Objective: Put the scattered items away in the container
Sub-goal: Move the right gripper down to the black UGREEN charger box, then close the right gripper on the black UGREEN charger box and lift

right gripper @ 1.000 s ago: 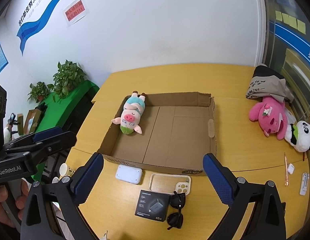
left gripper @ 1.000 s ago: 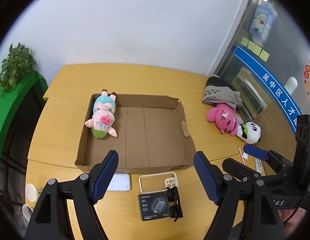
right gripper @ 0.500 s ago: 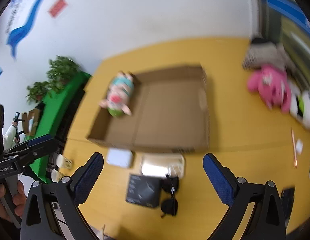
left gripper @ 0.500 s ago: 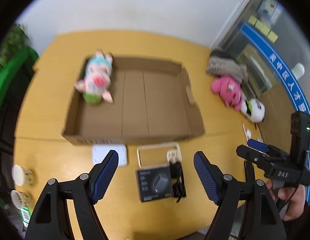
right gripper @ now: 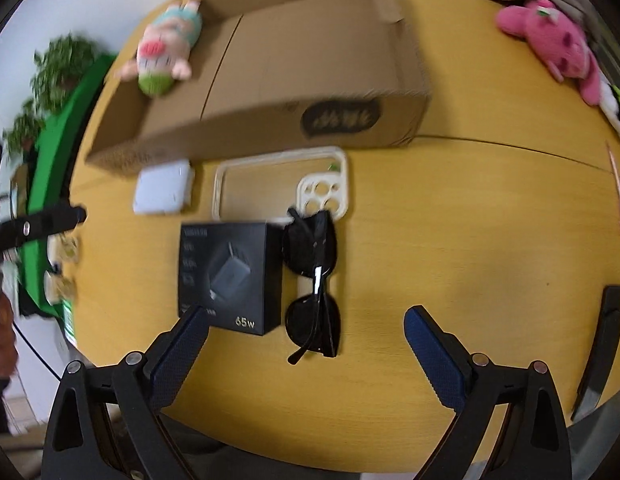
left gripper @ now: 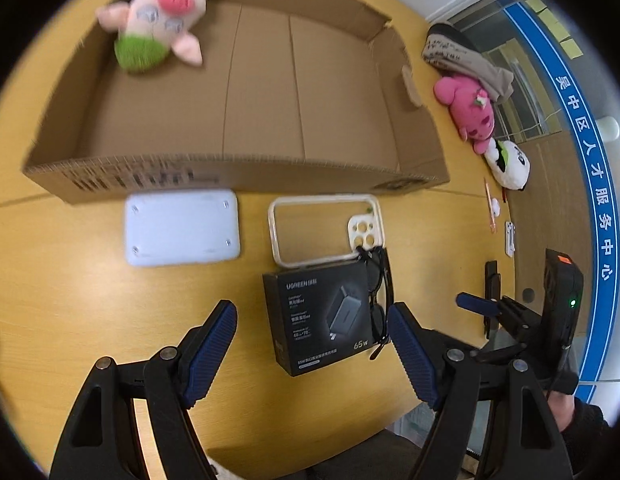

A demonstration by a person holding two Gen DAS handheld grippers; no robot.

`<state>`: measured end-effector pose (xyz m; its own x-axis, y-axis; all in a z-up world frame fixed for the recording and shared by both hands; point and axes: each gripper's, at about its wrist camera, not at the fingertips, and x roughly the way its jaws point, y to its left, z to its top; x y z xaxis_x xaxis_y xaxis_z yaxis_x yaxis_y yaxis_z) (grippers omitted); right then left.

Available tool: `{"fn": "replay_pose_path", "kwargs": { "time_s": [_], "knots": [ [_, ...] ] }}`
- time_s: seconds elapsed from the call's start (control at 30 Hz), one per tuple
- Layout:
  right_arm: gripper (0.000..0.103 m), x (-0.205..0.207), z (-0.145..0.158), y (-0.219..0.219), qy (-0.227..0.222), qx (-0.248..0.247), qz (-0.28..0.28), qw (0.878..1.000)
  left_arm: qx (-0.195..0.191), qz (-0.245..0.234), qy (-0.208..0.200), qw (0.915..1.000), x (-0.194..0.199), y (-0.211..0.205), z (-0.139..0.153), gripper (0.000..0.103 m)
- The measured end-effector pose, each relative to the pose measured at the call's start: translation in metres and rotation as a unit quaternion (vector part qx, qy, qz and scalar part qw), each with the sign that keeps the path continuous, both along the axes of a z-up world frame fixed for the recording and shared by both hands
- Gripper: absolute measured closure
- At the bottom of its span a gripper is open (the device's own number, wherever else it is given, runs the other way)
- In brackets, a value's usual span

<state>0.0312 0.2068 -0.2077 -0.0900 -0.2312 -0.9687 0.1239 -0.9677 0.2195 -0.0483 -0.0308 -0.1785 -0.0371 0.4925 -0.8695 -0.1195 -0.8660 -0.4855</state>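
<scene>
A shallow cardboard box (left gripper: 237,168) (right gripper: 269,120) holds a pig plush (left gripper: 157,12) (right gripper: 161,60) in its far left corner. In front of it lie a white flat box (left gripper: 181,226) (right gripper: 163,188), a clear phone case (left gripper: 326,226) (right gripper: 281,180), a black charger box (left gripper: 322,316) (right gripper: 229,272) and black sunglasses (left gripper: 376,296) (right gripper: 314,280). My left gripper (left gripper: 310,344) is open just above the charger box. My right gripper (right gripper: 305,344) is open, near the sunglasses' lower end.
A pink plush (left gripper: 470,108) (right gripper: 550,40), a panda plush (left gripper: 508,164) and a folded grey cloth (left gripper: 466,56) lie right of the box. Small items (left gripper: 498,212) and a black object (right gripper: 602,344) sit near the right table edge. Paper cups (right gripper: 61,264) stand left.
Both grippers have dropped and moved forward toward the table; the charger box and sunglasses now fill the middle of both views. Nothing on the table has moved.
</scene>
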Motion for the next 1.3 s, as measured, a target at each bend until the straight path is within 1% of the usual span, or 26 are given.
{"fn": "replay_pose_path", "kwargs": {
  "time_s": [0.07,0.17,0.23,0.37,0.4,0.43,0.5,0.57,0.6,0.63,0.67,0.73,0.77,0.87,0.9,1.0,1.07,1.1,1.13,1.17,1.23,1.3],
  "knots": [
    [0.007,0.003,-0.012,-0.008,-0.010,-0.002,0.015,1.000,0.007,-0.002,-0.012,0.9999,0.001,0.001,-0.012,0.025],
    [0.007,0.004,-0.016,-0.024,-0.008,-0.040,0.036,0.998,0.024,-0.001,-0.035,0.9991,0.006,0.002,-0.032,0.025],
    [0.007,0.004,-0.022,-0.037,-0.005,-0.055,0.056,0.997,0.038,-0.001,-0.049,0.9981,0.008,0.004,-0.048,0.025],
    [0.008,-0.002,-0.044,-0.059,-0.024,-0.080,0.068,0.994,0.064,0.008,-0.071,0.9954,0.004,0.006,-0.072,0.026],
    [0.009,-0.004,-0.050,-0.065,-0.024,-0.084,0.075,0.993,0.074,0.010,-0.077,0.9942,0.003,0.007,-0.077,0.026],
    [0.013,-0.006,-0.054,-0.068,-0.027,-0.086,0.079,0.993,0.083,0.006,-0.081,0.9932,0.003,0.010,-0.082,0.026],
    [0.016,-0.008,-0.068,-0.074,-0.043,-0.081,0.082,0.992,0.083,-0.004,-0.089,0.9925,0.003,0.017,-0.092,0.026],
    [0.023,-0.008,-0.080,-0.073,-0.057,-0.084,0.073,0.992,0.076,-0.010,-0.103,0.9917,0.005,0.020,-0.103,0.027],
    [0.025,-0.009,-0.085,-0.070,-0.062,-0.097,0.065,0.991,0.066,-0.014,-0.107,0.9920,0.007,0.023,-0.110,0.027],
    [0.025,-0.009,-0.088,-0.067,-0.063,-0.110,0.054,0.990,0.062,-0.017,-0.111,0.9918,0.008,0.024,-0.115,0.027],
    [0.025,-0.008,-0.090,-0.065,-0.062,-0.117,0.049,0.990,0.066,-0.016,-0.105,0.9921,0.009,0.023,-0.116,0.027],
    [0.024,-0.008,-0.093,-0.062,-0.065,-0.129,0.039,0.989,0.078,-0.008,-0.095,0.9923,0.011,0.017,-0.113,0.028],
    [0.024,-0.007,-0.094,-0.060,-0.065,-0.134,0.033,0.988,0.080,-0.005,-0.094,0.9923,0.011,0.016,-0.114,0.031],
    [0.024,-0.002,-0.092,-0.062,-0.055,-0.132,0.031,0.989,0.066,0.000,-0.089,0.9938,0.013,0.013,-0.110,0.038],
    [0.024,0.000,-0.091,-0.063,-0.054,-0.128,0.030,0.990,0.059,-0.003,-0.084,0.9947,0.015,0.014,-0.106,0.036],
    [0.024,0.004,-0.078,-0.076,-0.038,-0.097,0.048,0.993,0.054,0.002,-0.067,0.9963,0.018,0.010,-0.094,0.036],
    [0.025,0.001,-0.065,-0.071,-0.022,-0.109,0.042,0.993,0.053,0.009,-0.053,0.9971,0.019,0.006,-0.082,0.036],
    [0.026,0.001,-0.059,-0.070,-0.015,-0.114,0.040,0.993,0.054,0.012,-0.041,0.9976,0.018,0.003,-0.068,0.036],
    [0.027,0.000,-0.048,-0.070,-0.002,-0.117,0.042,0.992,0.054,0.013,-0.033,0.9979,0.016,0.000,-0.063,0.036],
    [0.027,-0.001,-0.038,-0.071,0.012,-0.116,0.045,0.992,0.052,0.014,-0.021,0.9983,0.013,-0.001,-0.051,0.036],
    [0.027,-0.005,-0.013,-0.071,0.043,-0.121,0.044,0.991,0.049,0.021,0.012,0.9985,0.007,-0.003,-0.022,0.036],
    [0.027,-0.013,0.015,-0.069,0.078,-0.128,0.041,0.988,0.047,0.038,0.061,0.9963,-0.003,-0.003,0.018,0.036]
  ]
}}
